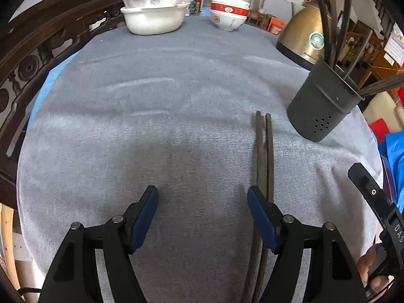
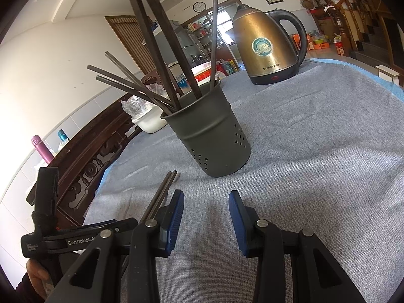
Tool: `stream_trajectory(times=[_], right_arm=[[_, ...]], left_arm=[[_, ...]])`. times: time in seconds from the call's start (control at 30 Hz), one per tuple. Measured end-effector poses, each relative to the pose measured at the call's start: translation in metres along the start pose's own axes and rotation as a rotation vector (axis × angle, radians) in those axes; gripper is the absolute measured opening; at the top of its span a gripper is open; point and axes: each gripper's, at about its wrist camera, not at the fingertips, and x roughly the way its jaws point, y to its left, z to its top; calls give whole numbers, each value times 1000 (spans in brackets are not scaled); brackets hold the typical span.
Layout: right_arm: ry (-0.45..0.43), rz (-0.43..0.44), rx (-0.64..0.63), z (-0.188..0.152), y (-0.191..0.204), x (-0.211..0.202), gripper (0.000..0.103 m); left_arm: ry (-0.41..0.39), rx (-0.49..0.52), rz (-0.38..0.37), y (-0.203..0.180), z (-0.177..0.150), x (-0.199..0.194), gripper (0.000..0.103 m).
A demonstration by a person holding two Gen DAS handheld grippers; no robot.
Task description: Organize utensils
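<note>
A: What is nearest in the left wrist view?

B: The left gripper (image 1: pixel 203 197), at the bottom of the frame. Its jaws are spread wide and nothing is between them. Only grey cloth (image 1: pixel 151 126) shows in the gap.

A: And the chopsticks?

B: One loose pair (image 1: pixel 263 151) lies flat on the cloth, right of centre. It runs from the bottom edge up toward the middle. The right finger (image 1: pixel 262 217) of this gripper covers part of it, so I cannot tell if they touch.

A: What about the right gripper?

B: In the right wrist view the right gripper (image 2: pixel 206 202) is at the bottom centre. Its jaws are also apart, less wide, and they pinch nothing. The same pair (image 2: pixel 161 189) shows just left of its left finger (image 2: pixel 174 217), outside the gap.

A: What is further away?

B: The dark holder (image 2: pixel 212 136) stands upright near the centre of that view, just beyond the tips of the pair. More chopsticks (image 2: pixel 151 38) stand inside it and lean left and up. Behind it, upper right, is a brass kettle (image 2: pixel 265 43). In the left view, at the top edge, stand a white basin (image 1: pixel 155 19) and stacked bowls (image 1: pixel 228 12).
</note>
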Motion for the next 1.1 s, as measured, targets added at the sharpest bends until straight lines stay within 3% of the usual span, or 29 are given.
stream_trajectory(times=[0.23,0.77,1.1], right_arm=[[2,-1,1,0,-1,0,41],[5,1,2,0,-1,1,41],[5,0,2,0,-1,1,41]], left_arm=[[-27,29,-22,-11,3,-8,73],[-2,34,-28,-17,6,8,73],[0,0,30,-1,4,8,73]])
